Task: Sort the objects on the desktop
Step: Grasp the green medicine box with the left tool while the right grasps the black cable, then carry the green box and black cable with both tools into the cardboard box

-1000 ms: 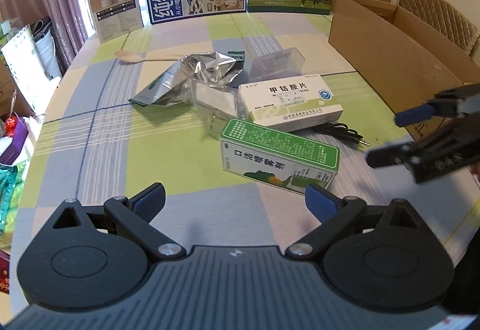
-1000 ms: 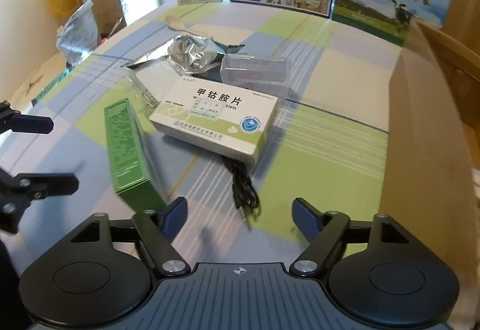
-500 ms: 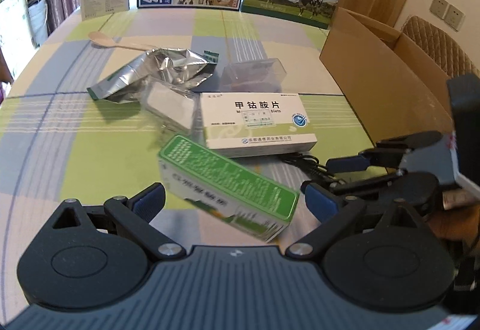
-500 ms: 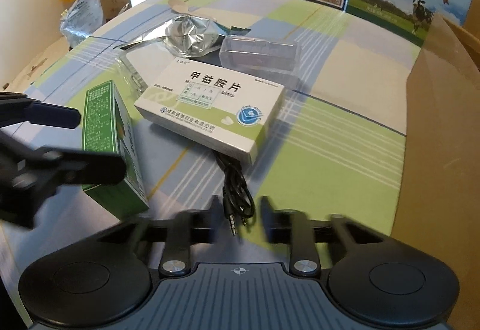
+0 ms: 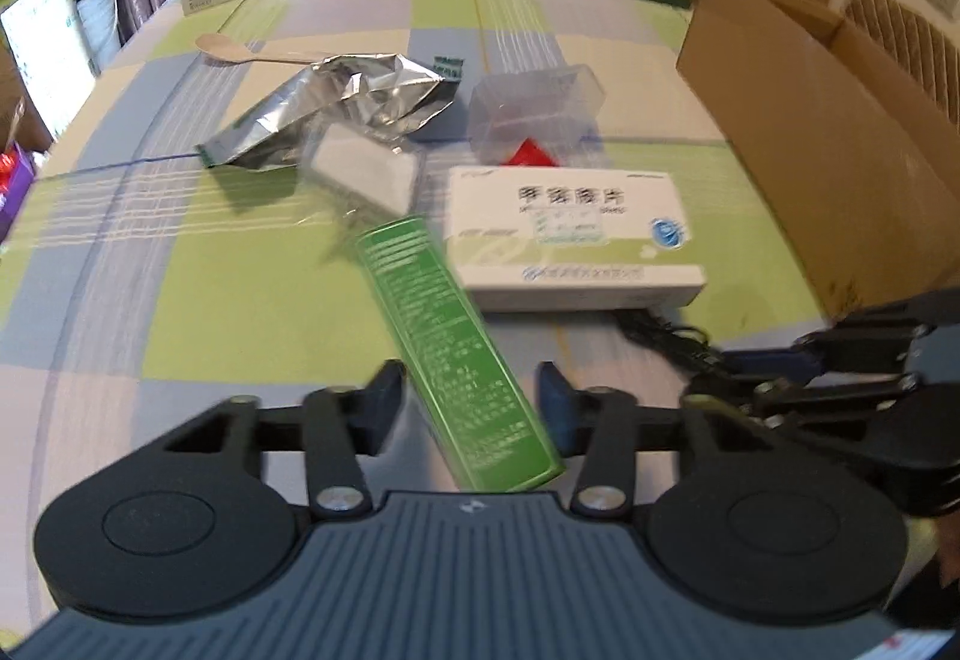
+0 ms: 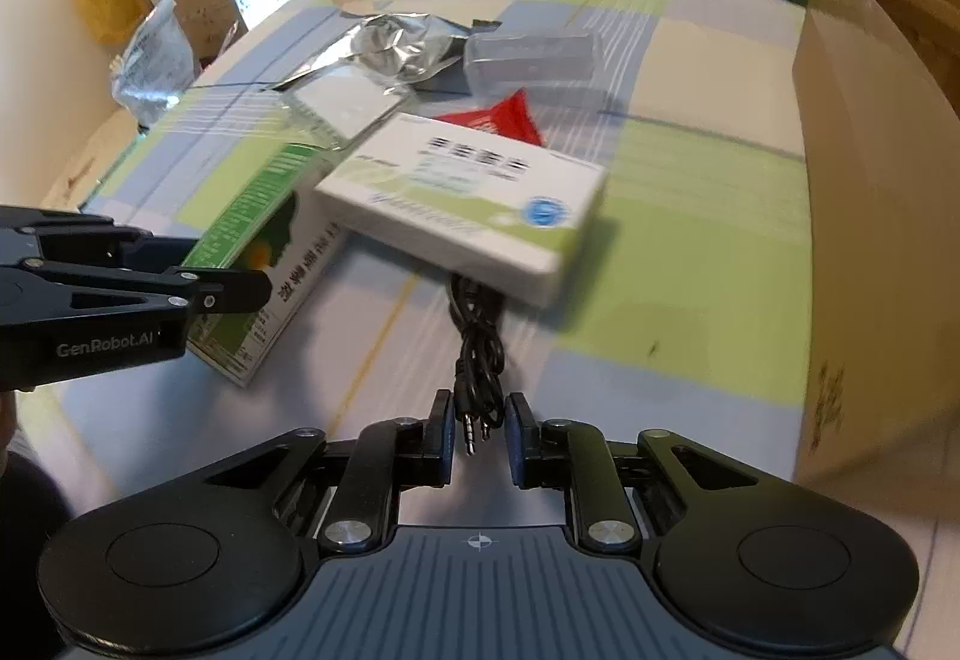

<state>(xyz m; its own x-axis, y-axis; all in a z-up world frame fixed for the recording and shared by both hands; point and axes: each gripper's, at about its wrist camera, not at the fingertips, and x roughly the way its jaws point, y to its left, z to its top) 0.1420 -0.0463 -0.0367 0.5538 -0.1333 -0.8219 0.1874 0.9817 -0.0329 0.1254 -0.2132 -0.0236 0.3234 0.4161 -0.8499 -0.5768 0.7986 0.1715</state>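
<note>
The left gripper (image 5: 465, 408) straddles the near end of the green medicine box (image 5: 453, 354), whose long body runs away from it toward the white tablet box (image 5: 573, 234). Its blue pads sit on either side of the green box with slim gaps visible, so it looks narrowed around the box but, given the blur, possibly not yet pinching.

The right gripper (image 6: 477, 435) is nearly closed around the plug ends of the coiled black audio cable (image 6: 477, 354), which trails from under the white tablet box (image 6: 465, 207); the pads flank the plugs closely without clearly touching.

Farther on the checked tablecloth (image 5: 180, 300) lie a crumpled foil pouch (image 5: 336, 105), a clear plastic case (image 5: 534, 111), a red wrapper (image 6: 501, 117) and a wooden spoon (image 5: 240, 51). An open cardboard carton (image 5: 828, 138) stands to the right.
</note>
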